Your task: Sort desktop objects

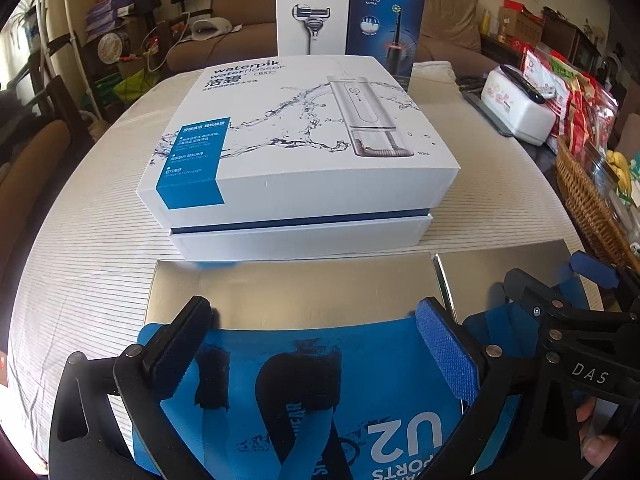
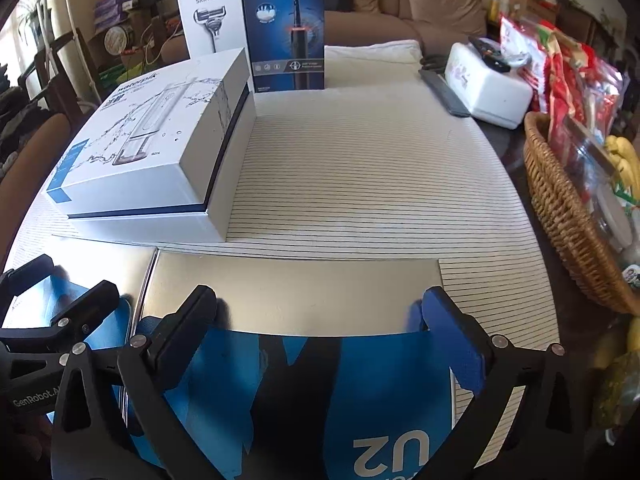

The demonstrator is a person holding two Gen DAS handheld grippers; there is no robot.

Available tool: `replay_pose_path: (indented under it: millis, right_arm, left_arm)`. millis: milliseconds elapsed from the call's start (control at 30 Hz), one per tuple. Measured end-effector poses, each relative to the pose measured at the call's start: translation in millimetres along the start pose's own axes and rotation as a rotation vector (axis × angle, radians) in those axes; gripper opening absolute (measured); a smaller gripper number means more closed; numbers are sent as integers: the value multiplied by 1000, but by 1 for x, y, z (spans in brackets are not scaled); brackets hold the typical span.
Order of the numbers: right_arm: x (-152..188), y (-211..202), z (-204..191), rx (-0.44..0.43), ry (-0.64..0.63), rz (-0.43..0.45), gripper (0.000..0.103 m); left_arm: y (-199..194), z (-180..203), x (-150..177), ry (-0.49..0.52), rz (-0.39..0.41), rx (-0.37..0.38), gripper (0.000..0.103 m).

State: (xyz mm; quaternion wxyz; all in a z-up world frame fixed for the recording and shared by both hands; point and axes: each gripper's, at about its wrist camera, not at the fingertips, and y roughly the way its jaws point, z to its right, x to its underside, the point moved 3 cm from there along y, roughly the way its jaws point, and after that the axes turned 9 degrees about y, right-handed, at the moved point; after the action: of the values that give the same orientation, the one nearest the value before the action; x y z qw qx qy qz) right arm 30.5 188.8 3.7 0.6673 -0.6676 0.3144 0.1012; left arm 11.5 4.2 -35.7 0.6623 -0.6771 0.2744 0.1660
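In the left wrist view the left tongs (image 1: 316, 356) stand wide open over a flat silver-and-blue box (image 1: 296, 308) printed "U2" and "SPORTS", read upside down; the pads do not press on it. A second box of the same kind (image 1: 500, 276) lies just beside it on the right, and the right tongs (image 1: 532, 276) hang over that one, their black frame marked "DAS". Beyond, on the striped cloth of the counter (image 1: 100, 248), sits a large white box (image 1: 304, 148) lettered "waterpik water flosser" with a blue panel of Chinese text. Behind it two boxes stand upright — a white "Gillette SKIN" razor box (image 1: 310, 16) and a dark blue "Oral-B PRO ULTRA" toothbrush box (image 1: 386, 20). A wicker basket (image 1: 588, 204) of packets stands at the right edge. In the right wrist view the right tongs (image 2: 320, 344) are spread wide over their silver-and-blue box (image 2: 296, 296), "U2" showing again, nothing gripped. The left tongs (image 2: 76, 280) appear at the left — their frame reads "GenRobot.AI" — above the other flat box (image 2: 92, 268). The Waterpik box (image 2: 160, 148) lies left of centre, the Gillette box (image 2: 210, 16) and Oral-B box (image 2: 286, 24) upright behind it, and the basket (image 2: 560, 216) stands at the right.
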Motion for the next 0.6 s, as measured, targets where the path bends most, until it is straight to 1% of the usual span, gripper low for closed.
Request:
replay_pose_path:
  millis: [200,600]
  right_arm:
    - [-1,1,2,11,6,4,103]
    - [-1,2,1,15,15,7,103]
  left_arm:
    - [6,-2,-7,6,-4,-12,103]
    - [7,-2,-9,9,-5,-15,103]
